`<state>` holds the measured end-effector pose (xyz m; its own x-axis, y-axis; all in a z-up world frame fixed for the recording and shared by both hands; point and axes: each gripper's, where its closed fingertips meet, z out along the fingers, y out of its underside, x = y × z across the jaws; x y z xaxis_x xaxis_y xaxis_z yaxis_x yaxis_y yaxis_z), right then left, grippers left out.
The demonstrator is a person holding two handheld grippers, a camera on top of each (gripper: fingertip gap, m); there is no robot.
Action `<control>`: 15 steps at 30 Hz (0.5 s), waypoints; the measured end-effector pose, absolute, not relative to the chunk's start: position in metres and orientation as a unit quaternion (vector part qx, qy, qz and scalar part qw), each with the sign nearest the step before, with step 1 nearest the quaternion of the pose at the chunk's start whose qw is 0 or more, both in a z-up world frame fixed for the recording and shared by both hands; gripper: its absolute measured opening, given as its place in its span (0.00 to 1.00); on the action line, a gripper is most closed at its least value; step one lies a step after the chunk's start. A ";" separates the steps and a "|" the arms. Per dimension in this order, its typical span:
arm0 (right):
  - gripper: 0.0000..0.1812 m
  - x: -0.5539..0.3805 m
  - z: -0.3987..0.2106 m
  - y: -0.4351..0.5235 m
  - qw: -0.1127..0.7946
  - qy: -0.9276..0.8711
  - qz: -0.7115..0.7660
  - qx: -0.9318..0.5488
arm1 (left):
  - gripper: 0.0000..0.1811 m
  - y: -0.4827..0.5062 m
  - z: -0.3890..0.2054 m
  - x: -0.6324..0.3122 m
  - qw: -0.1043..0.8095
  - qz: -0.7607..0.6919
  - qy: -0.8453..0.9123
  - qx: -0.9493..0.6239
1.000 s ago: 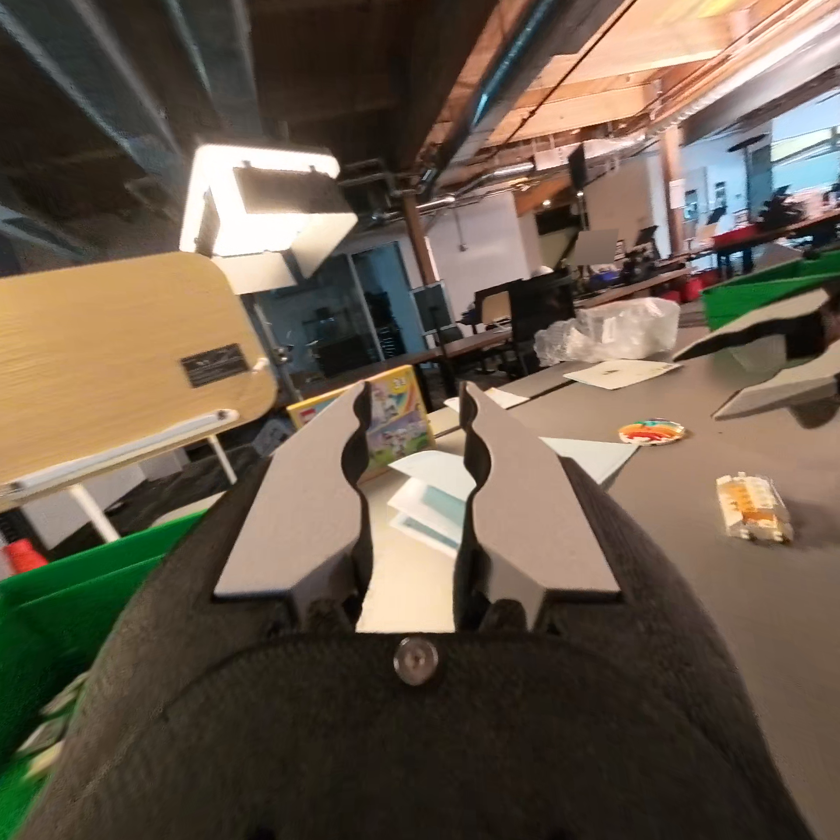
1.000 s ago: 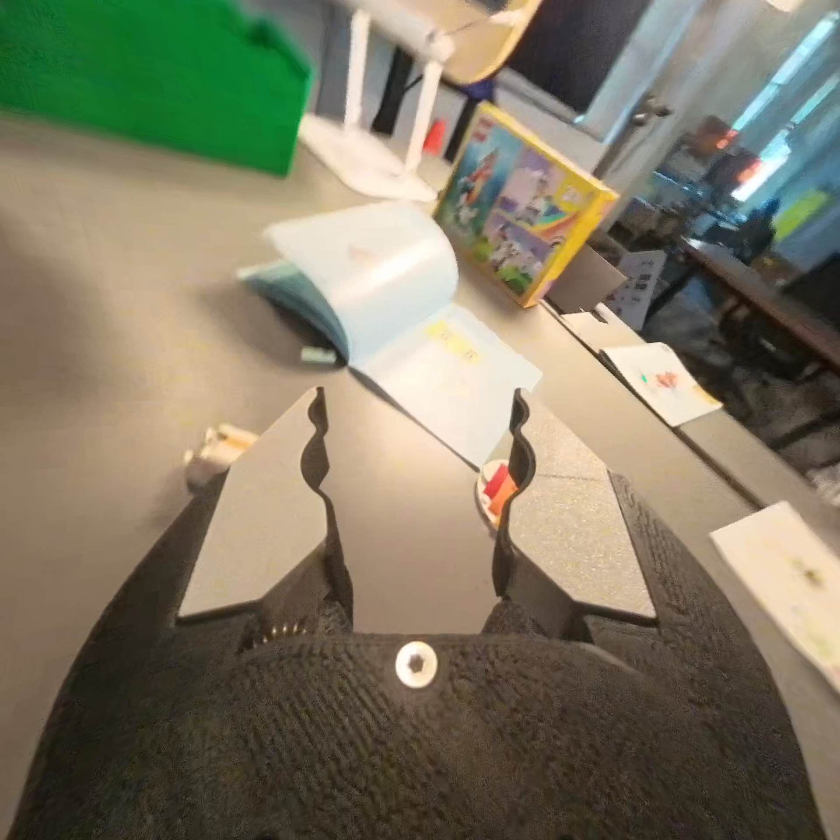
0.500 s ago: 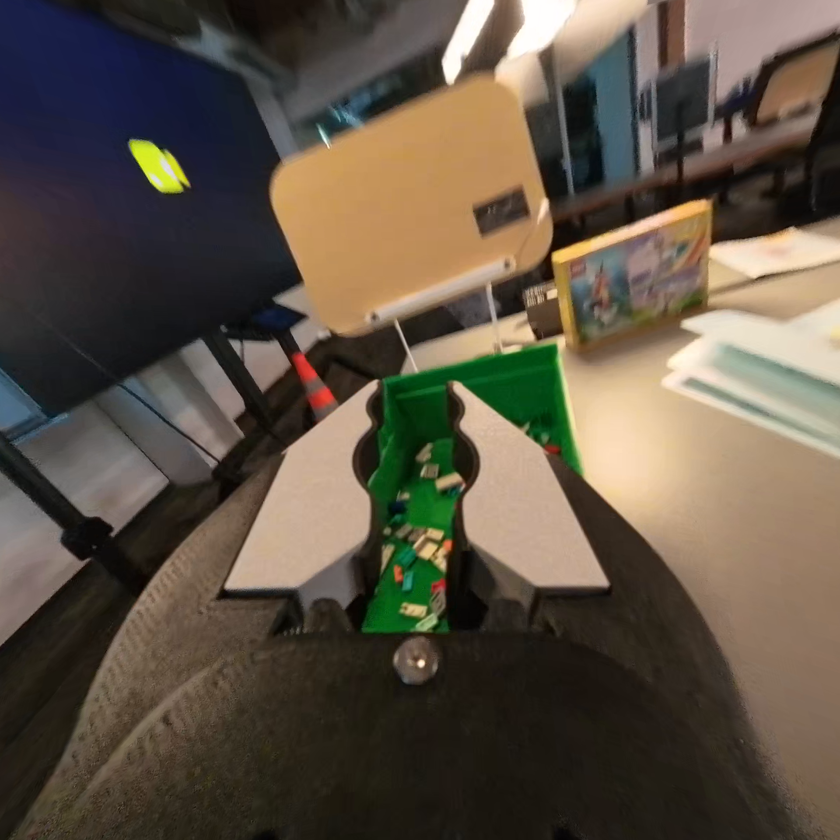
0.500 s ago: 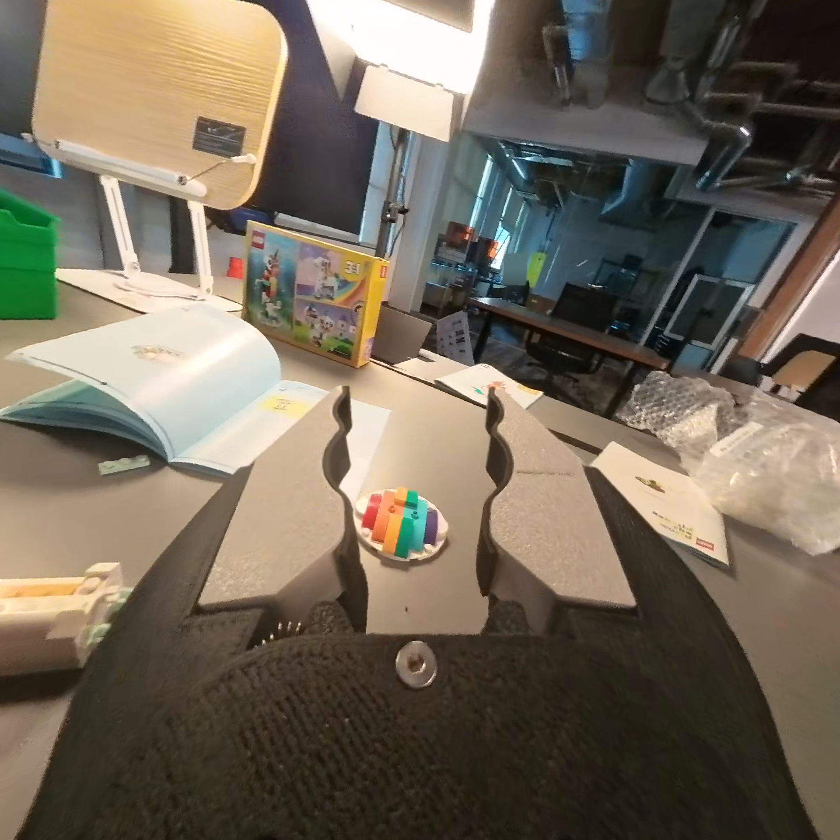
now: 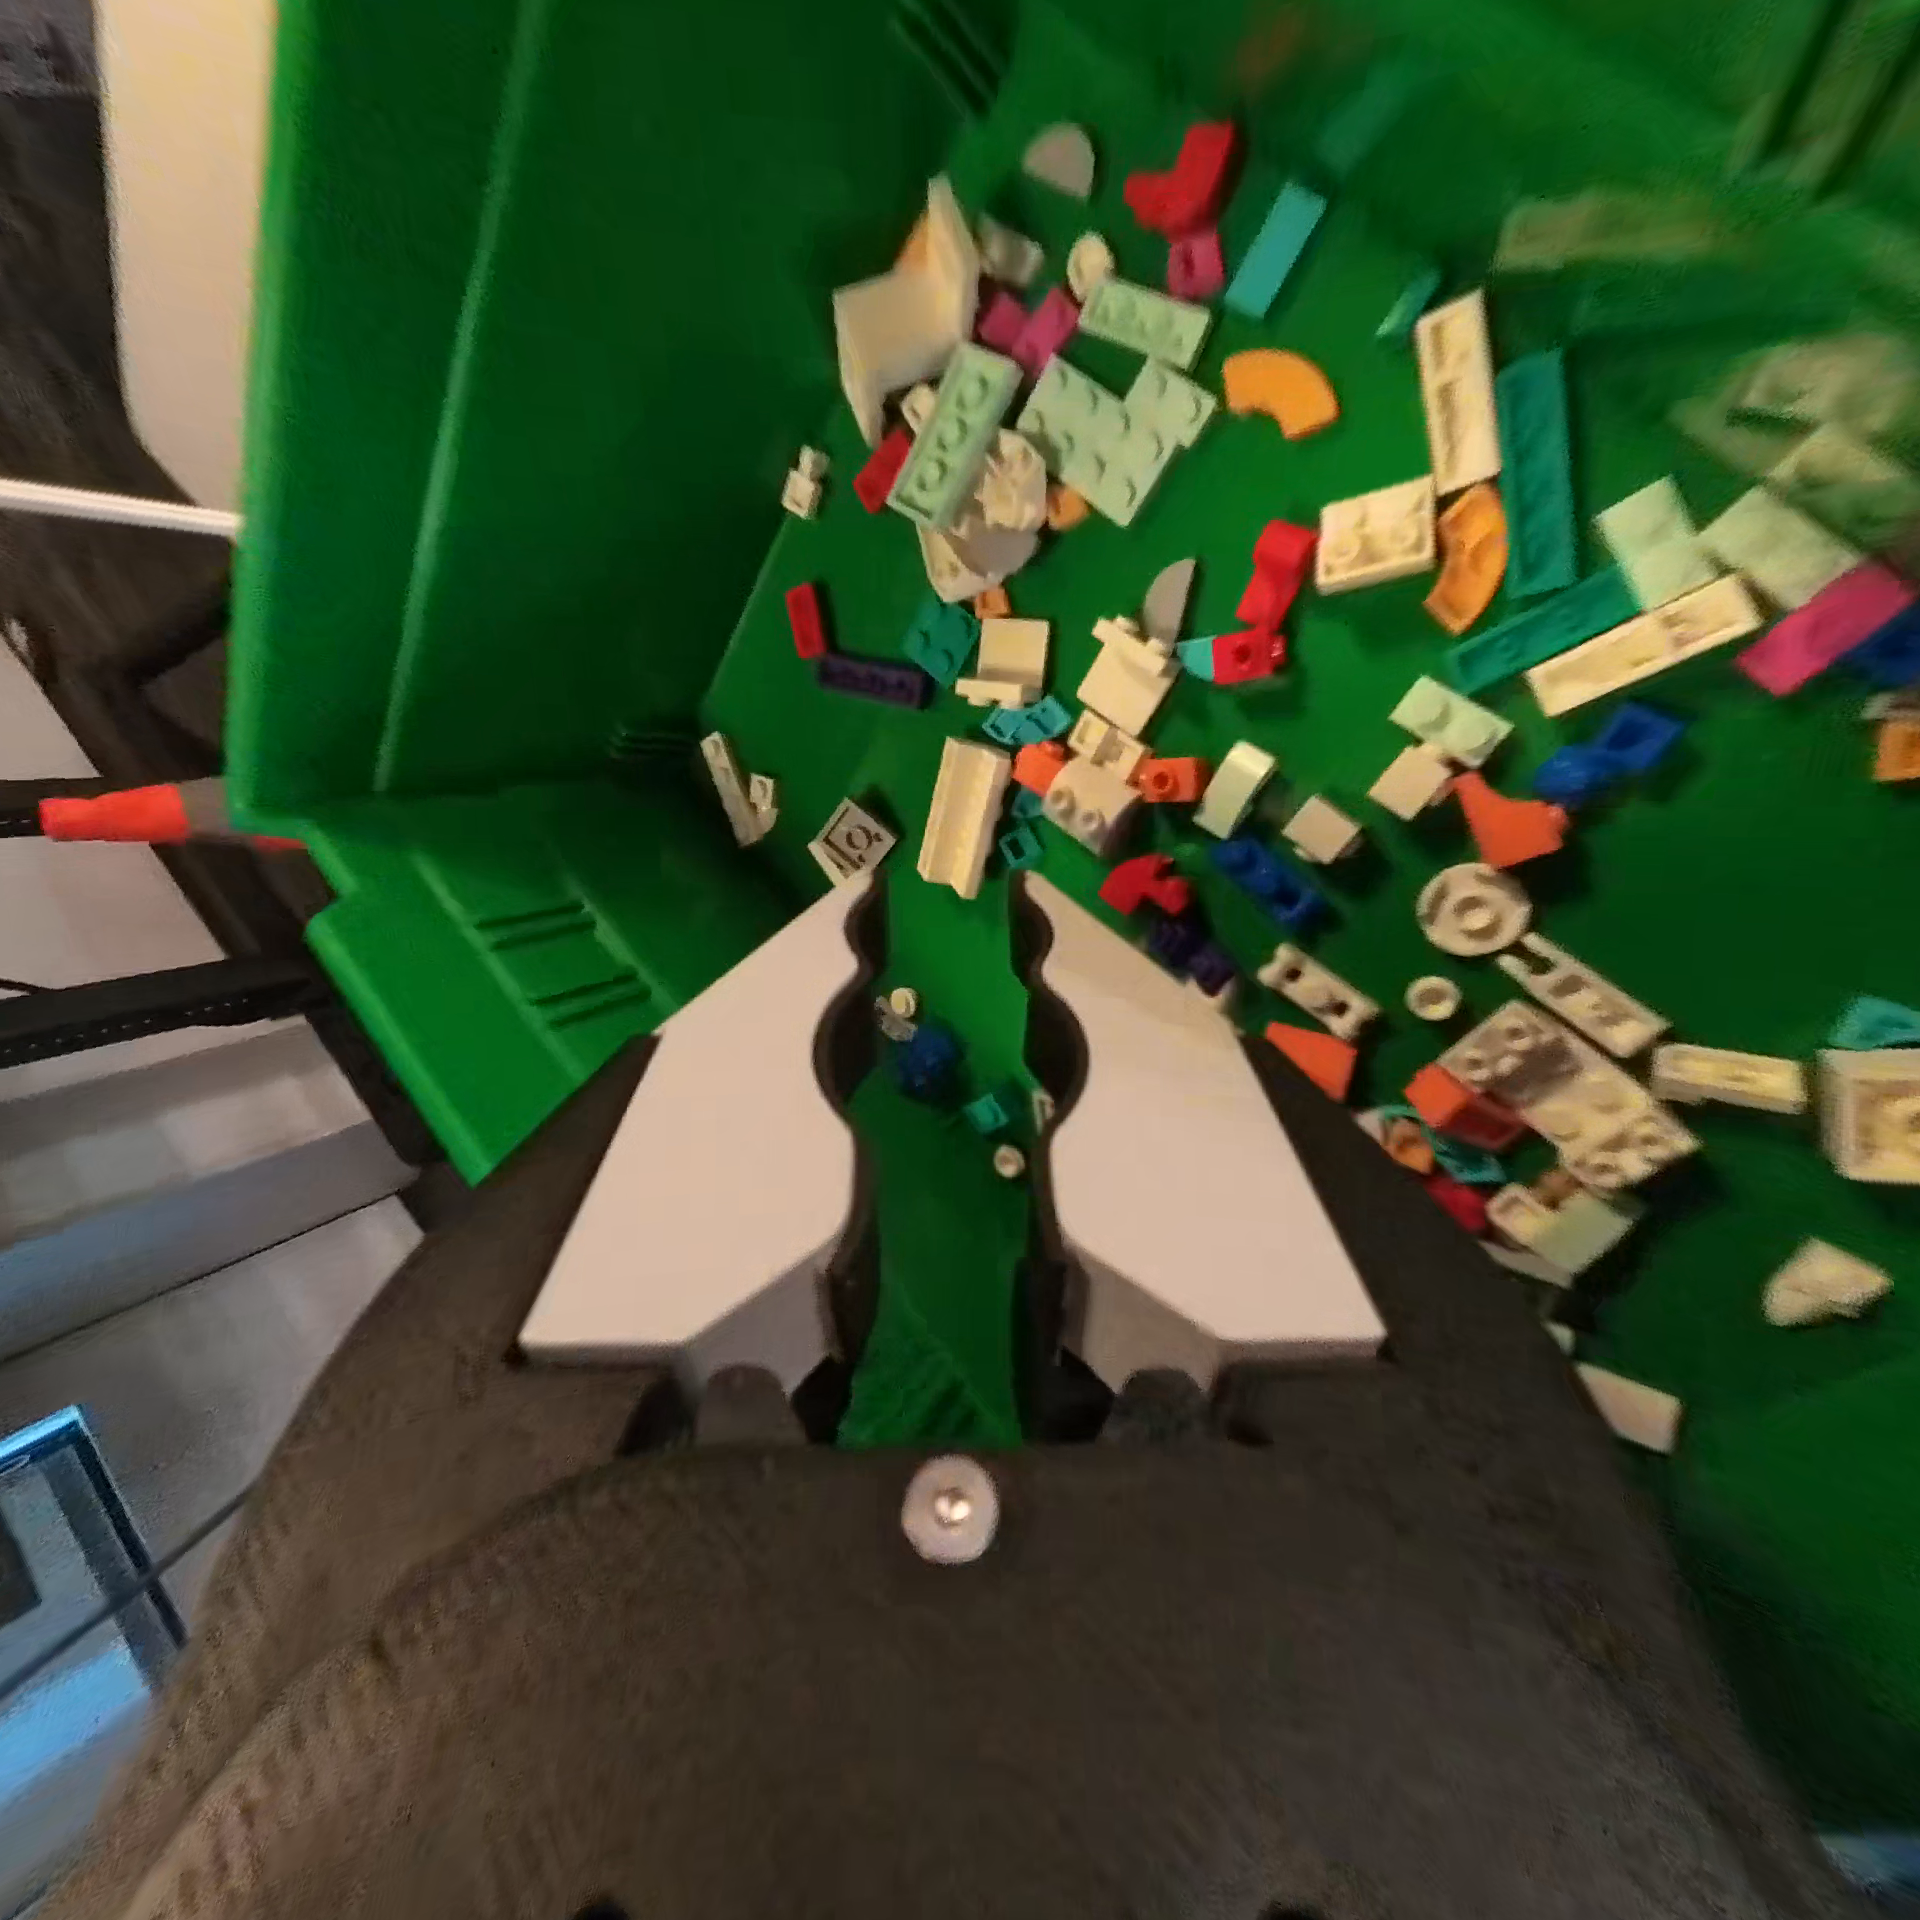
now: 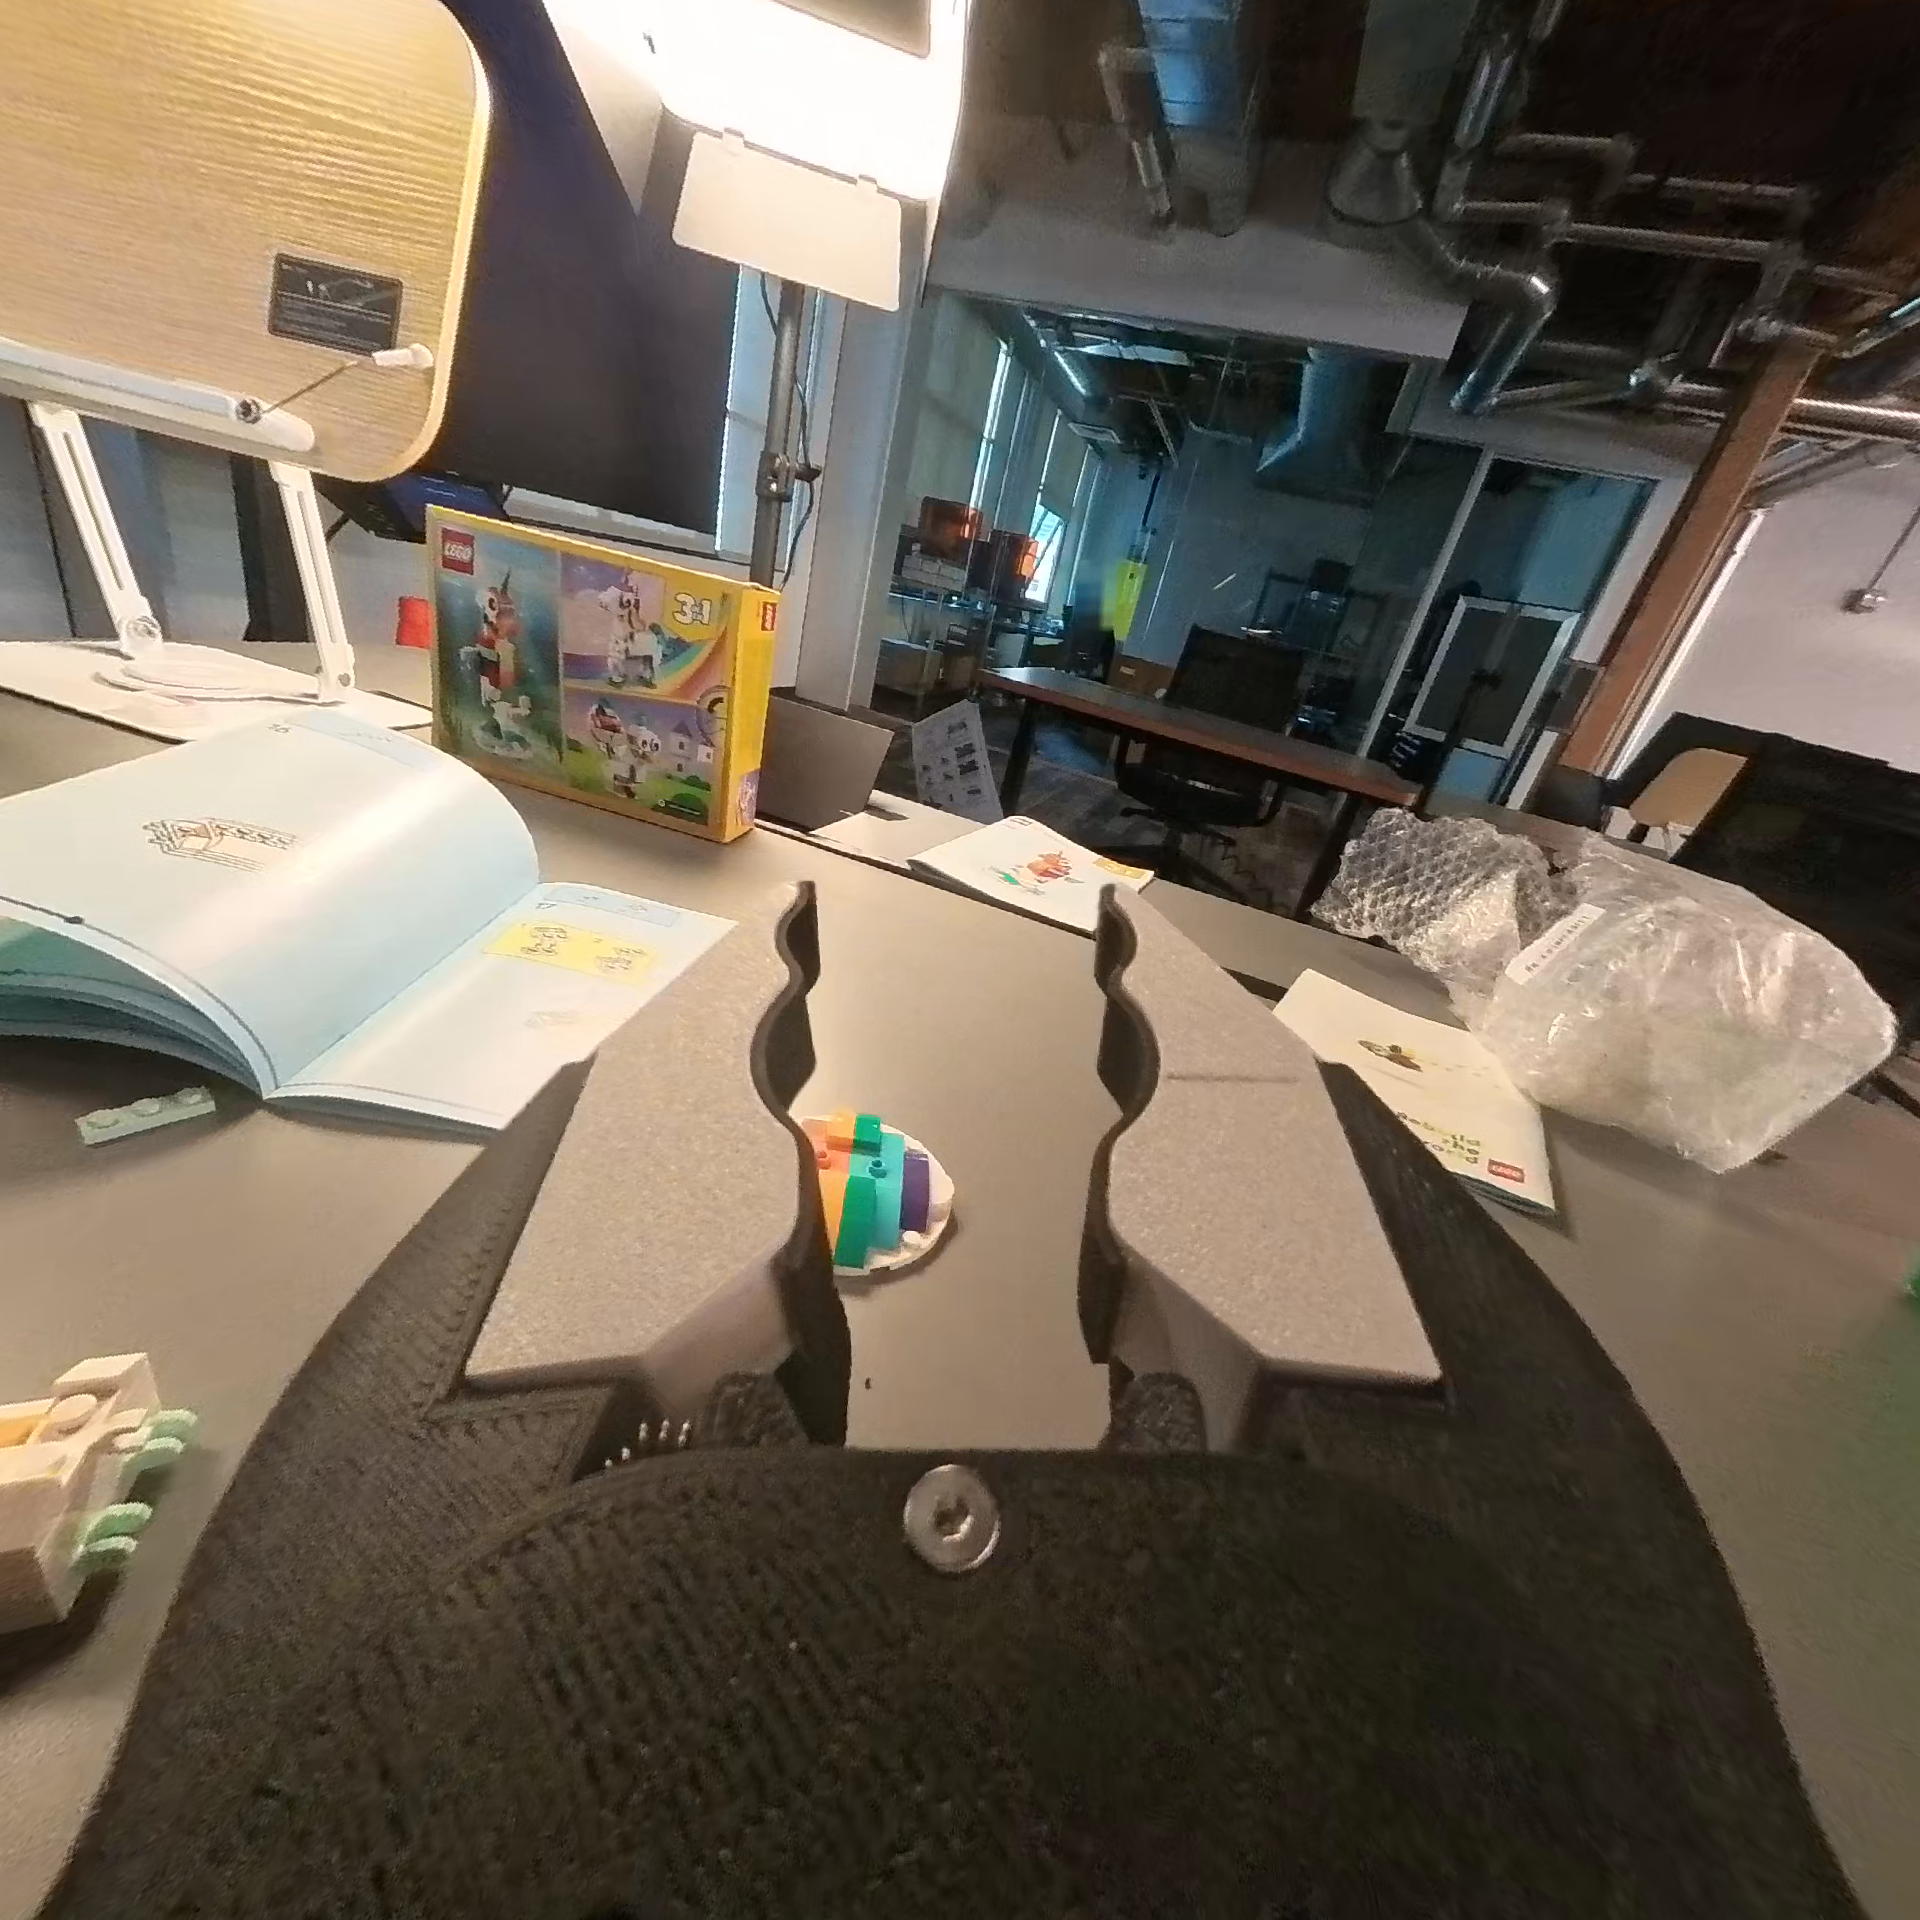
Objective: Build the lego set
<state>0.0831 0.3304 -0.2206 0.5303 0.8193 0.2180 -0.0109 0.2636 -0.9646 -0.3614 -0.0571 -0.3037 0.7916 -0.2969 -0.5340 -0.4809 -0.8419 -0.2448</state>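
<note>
My left gripper [image 5: 948, 883] is open and empty, pointing down into a green bin [image 5: 499, 436] full of loose lego pieces; a white bar brick [image 5: 964, 831] lies just past its tips. My right gripper [image 6: 951, 904] is open and empty, low over the grey table [image 6: 270, 1226]. A round white plate with rainbow-coloured bricks [image 6: 883, 1184] lies between its fingers, close to the left finger [image 6: 665, 1164]. A partly built white, yellow and mint piece [image 6: 73, 1465] lies at the left edge. A small mint plate [image 6: 145, 1110] lies by the open instruction booklet [image 6: 291, 914].
A yellow lego box [image 6: 603, 675] stands behind the booklet, next to a wooden book stand [image 6: 208, 208]. Smaller leaflets [image 6: 1444, 1091] and clear plastic bags [image 6: 1662, 997] lie at the right. The bin's wall rises at the left in the left wrist view.
My left gripper swung from over the table to the bin and down close over the loose pieces. My right gripper moved so the rainbow plate sits between its fingers, and opened a little wider.
</note>
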 end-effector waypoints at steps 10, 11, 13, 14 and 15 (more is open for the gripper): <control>0.28 0.081 -0.222 0.329 0.695 -0.389 0.296 -0.528 | 0.08 -0.051 -0.331 -0.374 0.133 0.215 0.200 -0.947; 0.28 0.081 -0.222 0.329 0.694 -0.390 0.297 -0.527 | 0.08 -0.050 -0.332 -0.375 0.131 0.215 0.199 -0.947; 0.28 0.081 -0.221 0.328 0.694 -0.390 0.301 -0.525 | 0.05 -0.052 -0.334 -0.378 0.121 0.215 0.195 -0.949; 0.27 0.081 -0.221 0.328 0.694 -0.389 0.304 -0.524 | 0.04 -0.052 -0.334 -0.380 0.119 0.218 0.193 -0.949; 0.27 0.080 -0.221 0.327 0.693 -0.389 0.308 -0.524 | 0.04 -0.051 -0.334 -0.381 0.119 0.220 0.191 -0.949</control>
<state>0.0804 0.3272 -0.2206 0.5080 0.8337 0.2166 -0.0185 0.2619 -0.9649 -0.3809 -0.0511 -0.3339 0.8303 -0.3109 -0.4626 -0.4152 -0.8987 -0.1414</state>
